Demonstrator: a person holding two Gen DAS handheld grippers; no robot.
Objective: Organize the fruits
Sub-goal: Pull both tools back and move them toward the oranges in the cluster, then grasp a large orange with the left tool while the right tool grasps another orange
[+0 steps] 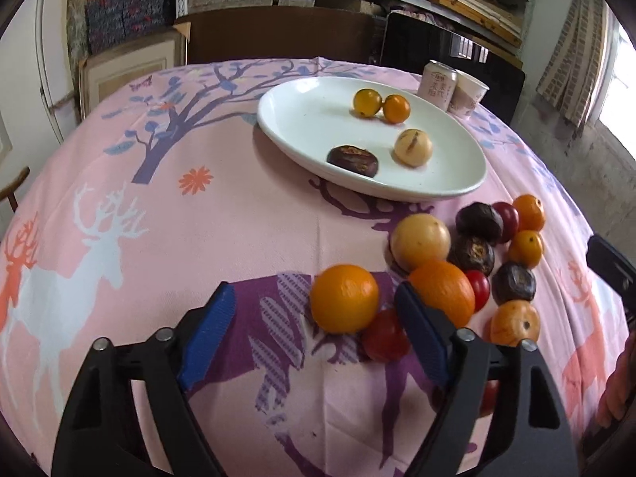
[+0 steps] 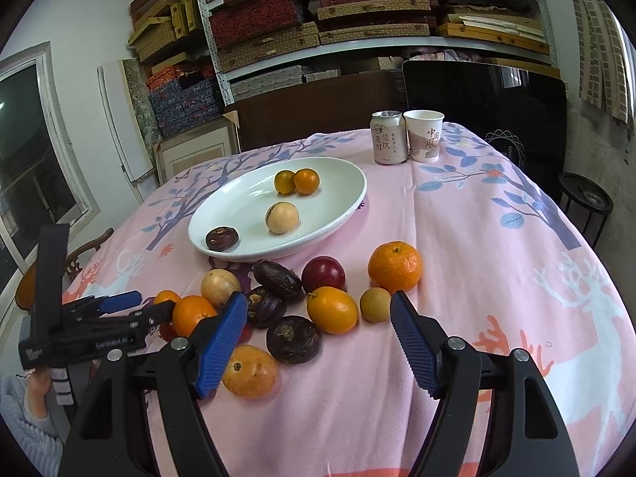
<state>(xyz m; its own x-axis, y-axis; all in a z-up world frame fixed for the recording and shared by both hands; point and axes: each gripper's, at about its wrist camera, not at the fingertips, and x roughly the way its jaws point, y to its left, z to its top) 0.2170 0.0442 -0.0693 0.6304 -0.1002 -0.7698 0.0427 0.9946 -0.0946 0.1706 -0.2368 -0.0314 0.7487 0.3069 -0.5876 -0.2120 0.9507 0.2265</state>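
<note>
The tabletop (image 2: 497,278) is covered by a pink cloth printed with deer and trees; a white oval plate (image 2: 338,214) lies toward the far side, and on it sit two small oranges (image 2: 296,181) touching each other, a pale round fruit (image 2: 282,218) and a dark brown fruit (image 2: 222,238) near the plate's near rim; behind the plate a drinks can (image 2: 388,138) and a paper cup (image 2: 424,136) stand upright side by side.

In front of the plate a heap of loose fruit (image 2: 278,306) rests on the cloth: oranges, dark wrinkled fruits, red ones and pale ones, most of them touching their neighbours; one larger orange (image 2: 394,266) sits at the right end of the heap.

The left tool (image 1: 318,318) is released, its blue pads apart; an orange (image 1: 344,298) lies between them on the cloth, closer to the right pad, with clear cloth between it and the left pad; whether the right pad touches it I cannot tell; a red fruit (image 1: 383,336) lies just beside that orange, against the right pad.

The right tool (image 2: 318,326) is also released, hanging over the near edge of the heap; a small orange (image 2: 332,310) and a pale fruit (image 2: 375,304) show in the gap between its pads, neither gripped; its left pad overlaps another orange (image 2: 192,314) in view.
</note>
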